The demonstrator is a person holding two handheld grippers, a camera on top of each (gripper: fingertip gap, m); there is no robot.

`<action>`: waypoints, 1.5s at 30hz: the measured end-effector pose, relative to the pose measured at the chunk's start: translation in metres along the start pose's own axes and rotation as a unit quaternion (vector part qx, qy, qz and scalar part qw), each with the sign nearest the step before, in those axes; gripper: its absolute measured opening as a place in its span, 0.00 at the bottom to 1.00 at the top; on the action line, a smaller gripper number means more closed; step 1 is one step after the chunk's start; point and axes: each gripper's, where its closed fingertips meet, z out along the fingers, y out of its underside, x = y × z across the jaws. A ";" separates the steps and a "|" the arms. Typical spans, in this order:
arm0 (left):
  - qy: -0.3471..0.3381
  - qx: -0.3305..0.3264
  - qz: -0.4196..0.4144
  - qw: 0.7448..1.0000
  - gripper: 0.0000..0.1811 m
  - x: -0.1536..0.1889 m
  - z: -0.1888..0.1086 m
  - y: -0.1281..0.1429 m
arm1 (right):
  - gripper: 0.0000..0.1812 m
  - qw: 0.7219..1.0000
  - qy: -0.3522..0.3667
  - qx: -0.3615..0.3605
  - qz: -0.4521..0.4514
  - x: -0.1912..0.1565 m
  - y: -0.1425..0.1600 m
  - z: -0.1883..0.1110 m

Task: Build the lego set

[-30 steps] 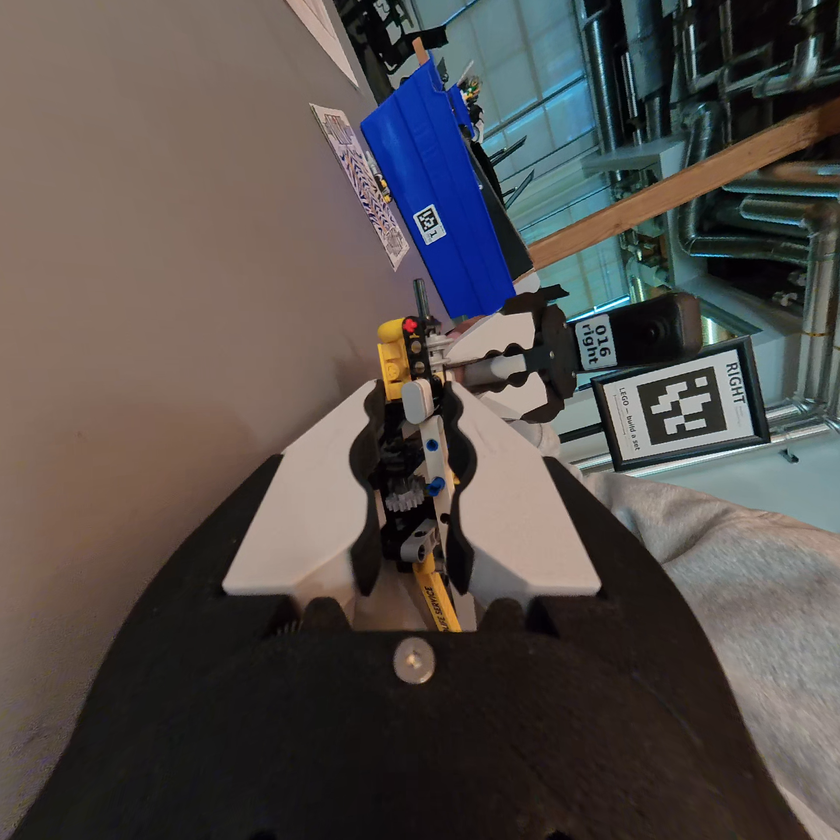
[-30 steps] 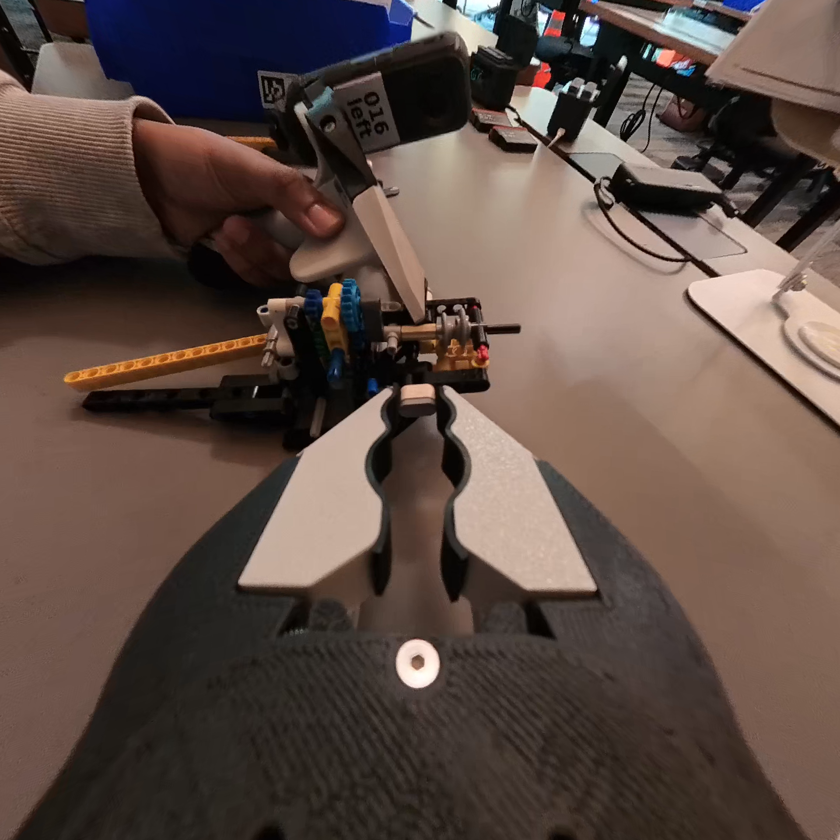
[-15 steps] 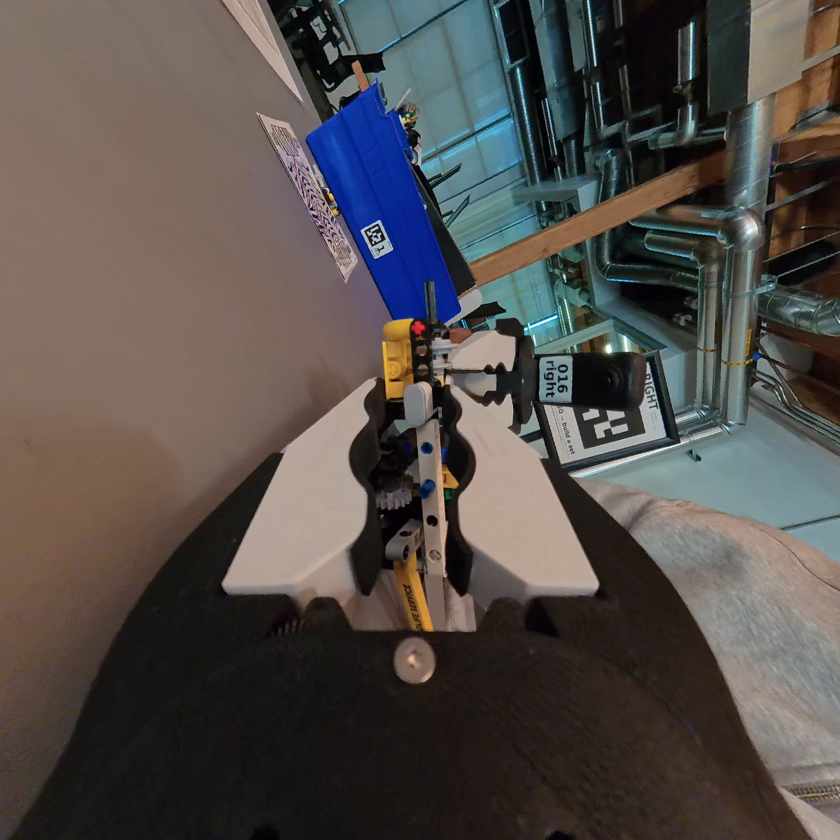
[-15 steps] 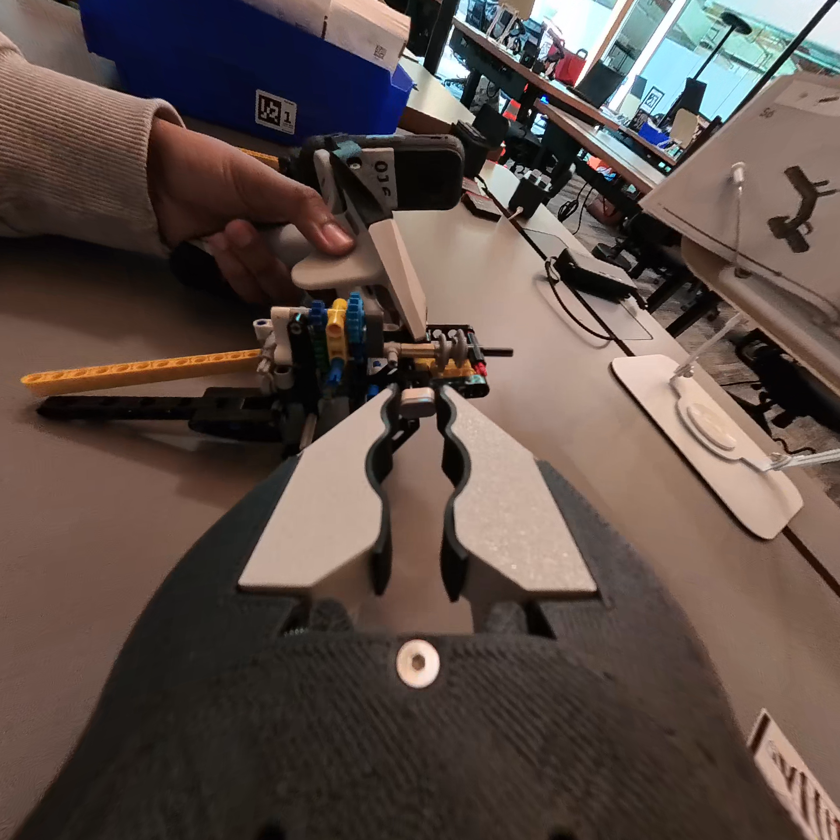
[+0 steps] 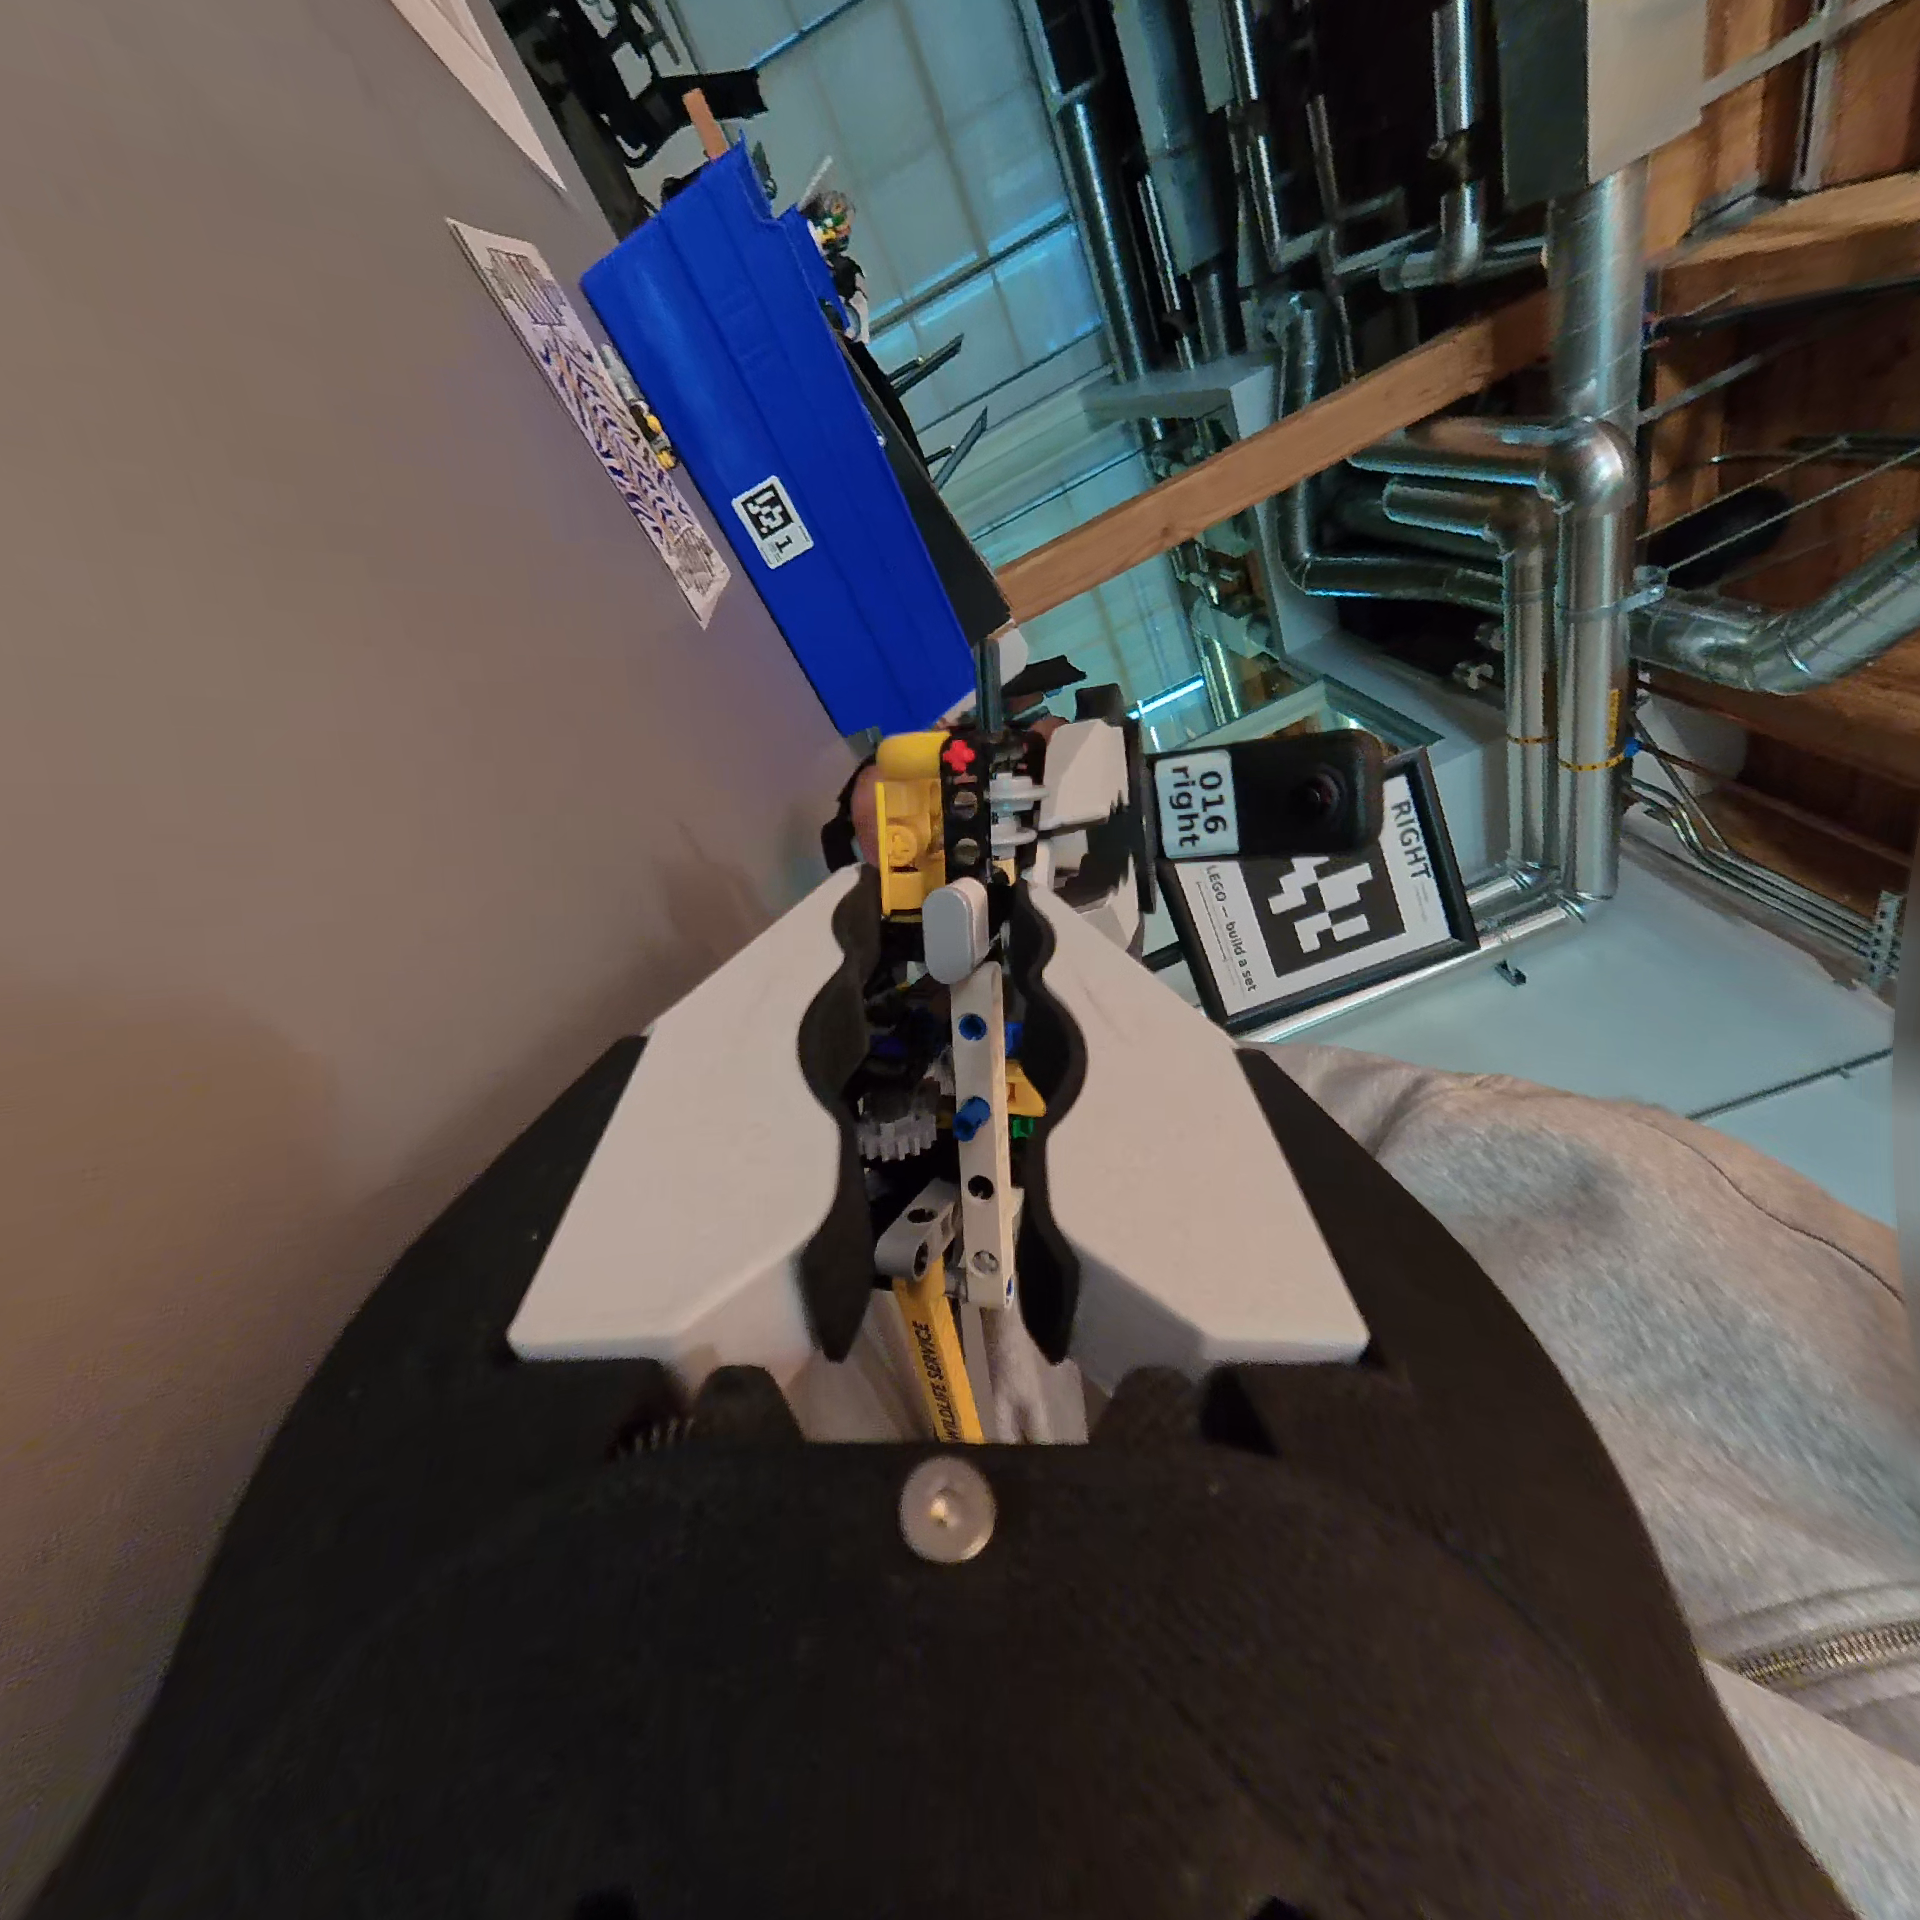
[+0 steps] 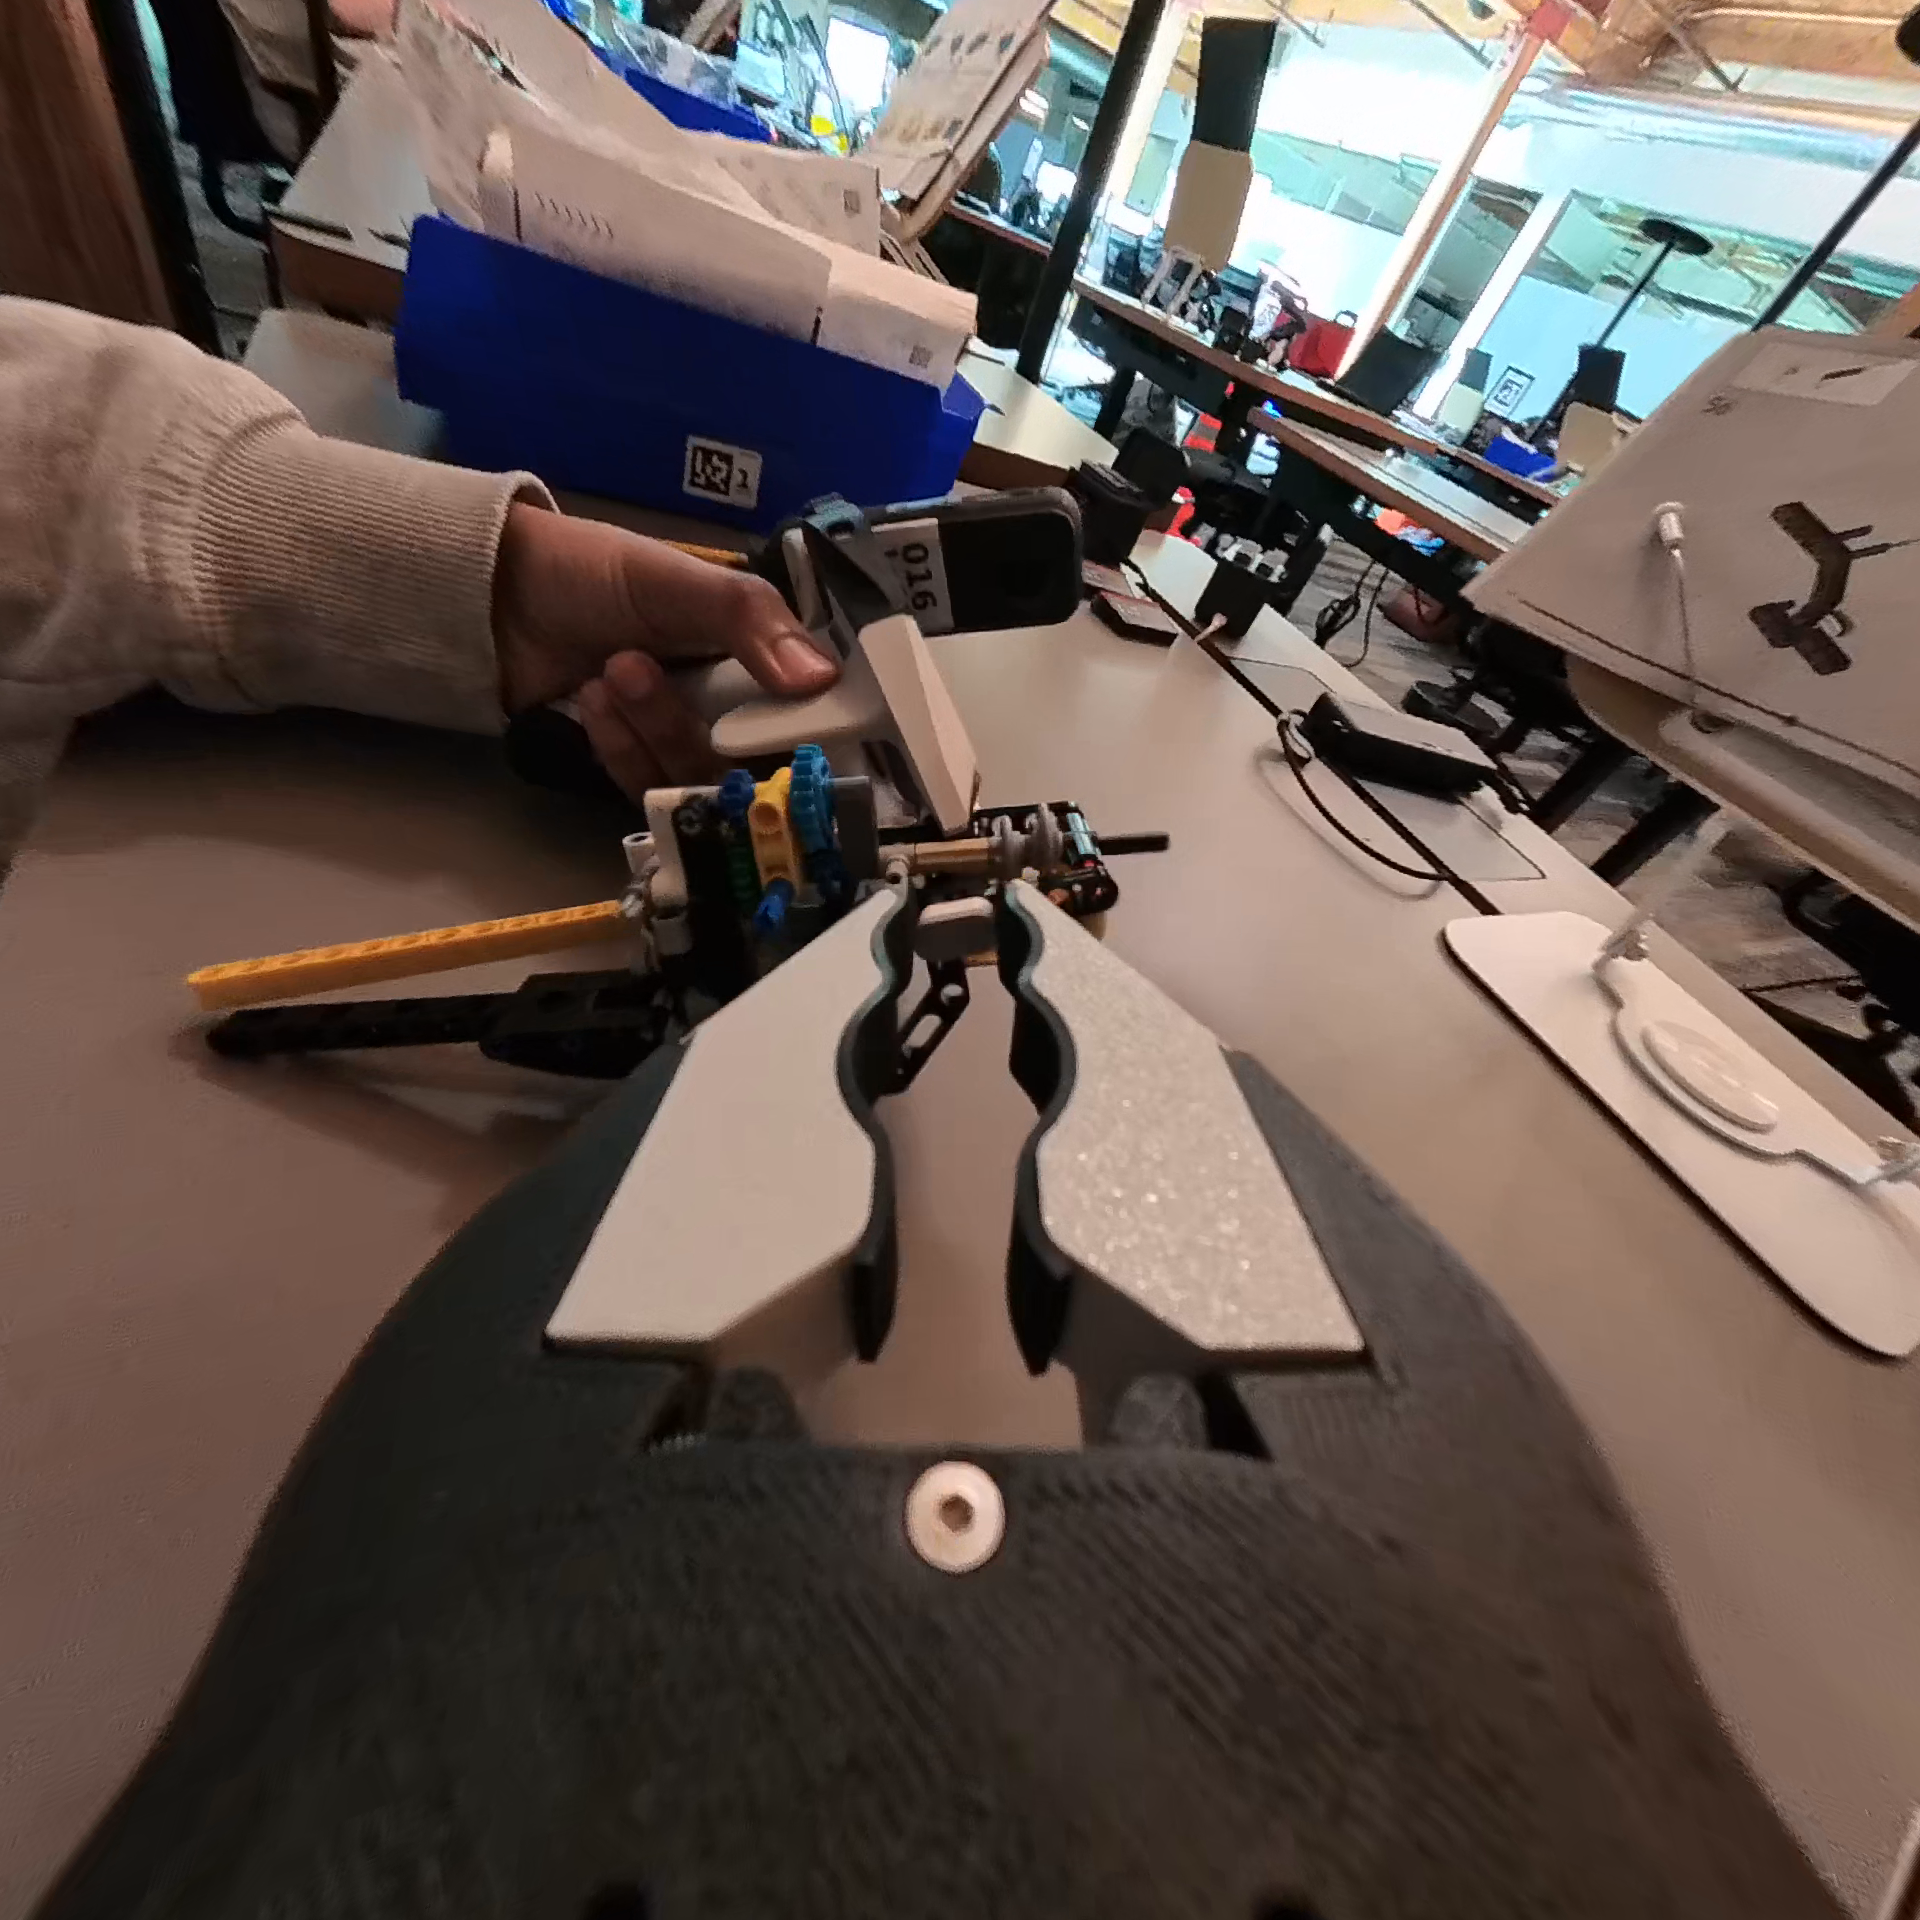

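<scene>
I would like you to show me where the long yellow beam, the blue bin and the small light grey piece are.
long yellow beam (image 6: 405,954): right wrist view, middle of its length.
blue bin (image 6: 582,384): right wrist view, front wall.
small light grey piece (image 6: 956,928): right wrist view, its face between the right fingers.

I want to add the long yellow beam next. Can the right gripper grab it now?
Probably not yet. The right gripper is already shut on a small grey piece, though the yellow beam lies uncovered on the table.

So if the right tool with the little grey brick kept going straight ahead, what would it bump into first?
Probably the lego model right in front: the small grey piece that the right tool holds looks almost against its axle end. The exact gap is unclear.
</scene>
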 end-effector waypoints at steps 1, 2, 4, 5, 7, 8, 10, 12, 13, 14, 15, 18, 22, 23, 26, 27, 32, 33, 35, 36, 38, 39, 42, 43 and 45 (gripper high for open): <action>0.004 -0.001 0.001 1.000 0.12 0.001 0.000 0.000 | 0.07 1.000 -0.004 0.006 0.004 0.000 -0.001 -0.001; 0.006 -0.003 0.001 1.000 0.12 0.002 0.000 0.001 | 0.07 1.000 -0.008 0.009 0.008 -0.001 -0.002 -0.002; 0.009 -0.007 0.004 1.000 0.12 0.003 0.001 0.002 | 0.07 0.999 -0.020 0.017 0.020 -0.003 -0.003 -0.003; 0.013 -0.008 0.005 1.000 0.12 0.004 0.001 0.003 | 0.07 0.999 -0.025 0.021 0.028 -0.003 -0.003 -0.004; 0.021 -0.010 0.004 1.000 0.12 0.007 0.001 0.003 | 0.00 0.998 -0.039 0.027 0.039 -0.005 -0.004 -0.006; 0.024 -0.010 0.004 1.000 0.12 0.007 0.001 0.003 | 0.00 0.998 -0.040 0.027 0.041 -0.005 -0.003 -0.007; 0.025 -0.014 0.002 1.000 0.12 0.007 0.003 0.005 | 0.00 0.998 -0.041 0.016 0.034 -0.006 0.000 -0.006; 0.015 -0.020 0.006 1.000 0.12 0.005 0.004 0.007 | 0.00 0.999 -0.034 0.007 0.027 -0.006 0.003 -0.005; 0.009 -0.019 0.008 1.000 0.12 0.004 0.005 0.007 | 0.00 0.999 -0.032 0.003 0.028 -0.005 0.005 -0.004; 0.004 -0.015 0.009 1.000 0.12 0.002 0.005 0.006 | 0.00 0.999 -0.029 -0.005 0.030 -0.004 0.008 -0.003; 0.001 -0.012 0.008 1.000 0.12 0.002 0.005 0.005 | 0.00 0.999 -0.023 -0.017 0.032 -0.001 0.012 -0.003; -0.004 0.006 0.002 1.000 0.12 0.000 0.002 -0.001 | 0.00 0.999 0.015 -0.035 0.030 0.013 0.019 -0.010; -0.020 0.017 0.008 1.000 0.12 -0.005 -0.002 -0.005 | 0.09 0.995 0.069 -0.071 0.002 0.034 0.026 -0.029; -0.034 0.017 0.013 0.999 0.12 -0.008 -0.004 -0.006 | 0.09 0.993 0.082 -0.085 -0.001 0.039 0.030 -0.034; -0.089 0.023 0.033 0.995 0.13 -0.020 -0.008 -0.009 | 0.11 0.985 0.100 -0.127 0.052 0.050 0.044 -0.041; -0.102 0.024 0.035 0.994 0.13 -0.024 -0.009 -0.009 | 0.14 0.980 0.106 -0.147 0.084 0.053 0.052 -0.041; -0.132 0.019 0.029 0.991 0.13 -0.033 -0.009 -0.007 | 0.22 0.948 0.118 -0.238 0.178 0.054 0.097 -0.031; -0.138 0.018 0.027 0.990 0.13 -0.035 -0.009 -0.007 | 0.23 0.942 0.119 -0.246 0.192 0.053 0.102 -0.028; -0.142 0.014 0.026 0.989 0.13 -0.036 -0.009 -0.006 | 0.23 0.936 0.116 -0.248 0.219 0.053 0.106 -0.020; -0.144 0.011 0.025 0.989 0.13 -0.037 -0.008 -0.005 | 0.23 0.934 0.119 -0.251 0.226 0.055 0.107 -0.018; -0.147 0.009 0.022 0.989 0.13 -0.039 -0.008 -0.005 | 0.23 0.930 0.121 -0.260 0.230 0.058 0.110 -0.014; -0.149 0.008 0.020 0.989 0.13 -0.040 -0.008 -0.004 | 0.22 0.928 0.122 -0.268 0.229 0.058 0.113 -0.013; -0.149 0.004 0.014 0.989 0.13 -0.041 -0.008 -0.003 | 0.10 0.920 0.126 -0.295 0.226 0.059 0.120 -0.012; -0.149 0.004 0.015 0.989 0.13 -0.041 -0.008 -0.003 | 0.07 0.920 0.125 -0.294 0.228 0.058 0.118 -0.012; -0.146 0.005 0.014 0.989 0.13 -0.040 -0.008 -0.003 | 0.06 0.922 0.125 -0.283 0.234 0.058 0.112 -0.010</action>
